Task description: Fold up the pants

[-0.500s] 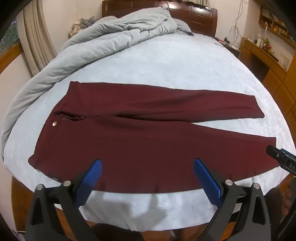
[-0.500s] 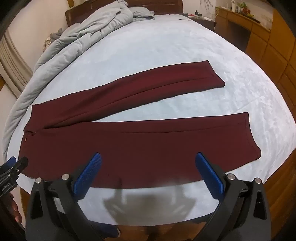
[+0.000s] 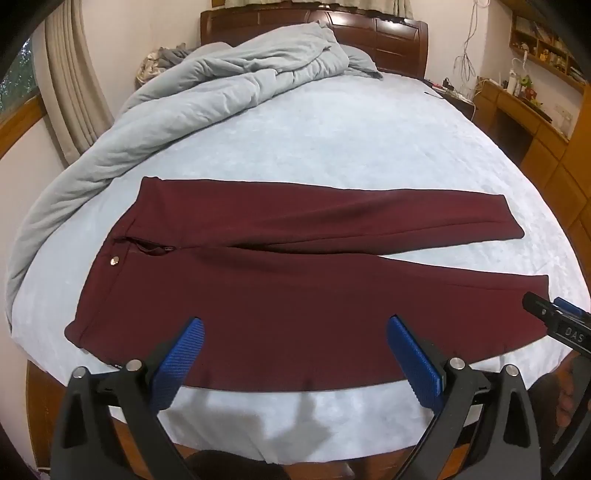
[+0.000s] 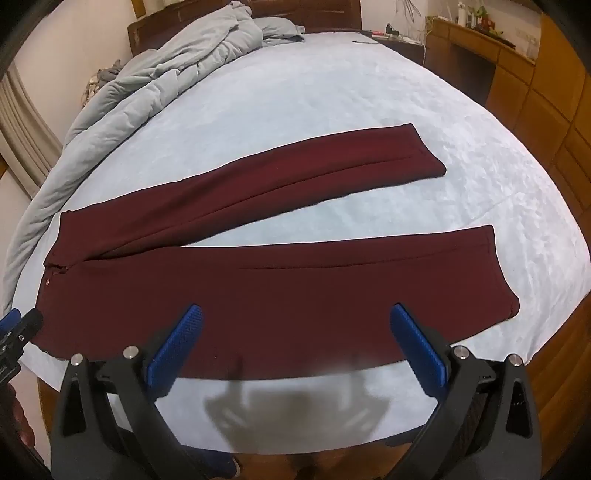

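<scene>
Dark red pants [image 3: 280,280] lie flat on the pale blue bed sheet [image 3: 332,147], waist to the left, both legs spread apart toward the right. The zipper is undone below a small metal button [image 3: 115,261]. My left gripper [image 3: 295,354] hovers open above the near leg's front edge, nothing between its blue pads [image 3: 183,354]. My right gripper [image 4: 295,343] also hangs open over the near leg of the pants [image 4: 280,295], further toward the hems. Each gripper's tip shows at the edge of the other's view.
A rumpled grey duvet [image 3: 207,103] is heaped along the bed's left and far side, before a dark wooden headboard [image 3: 369,33]. Wooden desk and cabinets [image 3: 546,147] stand to the right. The bed's wooden frame [image 4: 561,354] shows at the near edge.
Both grippers have shifted very slightly; the pants lie as before and the jaws stay wide.
</scene>
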Motion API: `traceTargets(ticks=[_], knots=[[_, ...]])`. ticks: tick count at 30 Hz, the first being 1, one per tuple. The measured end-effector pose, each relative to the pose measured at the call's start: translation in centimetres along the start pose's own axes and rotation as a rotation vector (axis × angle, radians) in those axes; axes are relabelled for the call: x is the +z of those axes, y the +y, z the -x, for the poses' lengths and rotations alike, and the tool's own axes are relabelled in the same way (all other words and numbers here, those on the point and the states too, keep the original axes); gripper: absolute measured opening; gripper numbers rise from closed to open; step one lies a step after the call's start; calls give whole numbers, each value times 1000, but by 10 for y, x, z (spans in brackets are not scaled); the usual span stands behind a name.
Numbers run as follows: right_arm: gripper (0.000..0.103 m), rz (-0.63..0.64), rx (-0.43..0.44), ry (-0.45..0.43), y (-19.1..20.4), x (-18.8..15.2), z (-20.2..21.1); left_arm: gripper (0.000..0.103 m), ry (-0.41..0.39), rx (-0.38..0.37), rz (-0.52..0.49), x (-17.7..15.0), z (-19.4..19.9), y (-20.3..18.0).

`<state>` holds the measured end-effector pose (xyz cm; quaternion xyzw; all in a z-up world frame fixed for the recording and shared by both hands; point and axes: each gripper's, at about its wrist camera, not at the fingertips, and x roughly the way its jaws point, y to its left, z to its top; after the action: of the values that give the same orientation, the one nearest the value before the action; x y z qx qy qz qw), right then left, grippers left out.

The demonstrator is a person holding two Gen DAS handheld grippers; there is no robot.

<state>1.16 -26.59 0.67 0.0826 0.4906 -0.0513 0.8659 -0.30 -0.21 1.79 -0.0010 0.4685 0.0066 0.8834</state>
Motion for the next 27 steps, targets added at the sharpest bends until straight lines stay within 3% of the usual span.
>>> traceTargets(ticks=[27], knots=[[101,13,-27,-26,7,0,7,99,11,13,-11,-1,-4,-3]])
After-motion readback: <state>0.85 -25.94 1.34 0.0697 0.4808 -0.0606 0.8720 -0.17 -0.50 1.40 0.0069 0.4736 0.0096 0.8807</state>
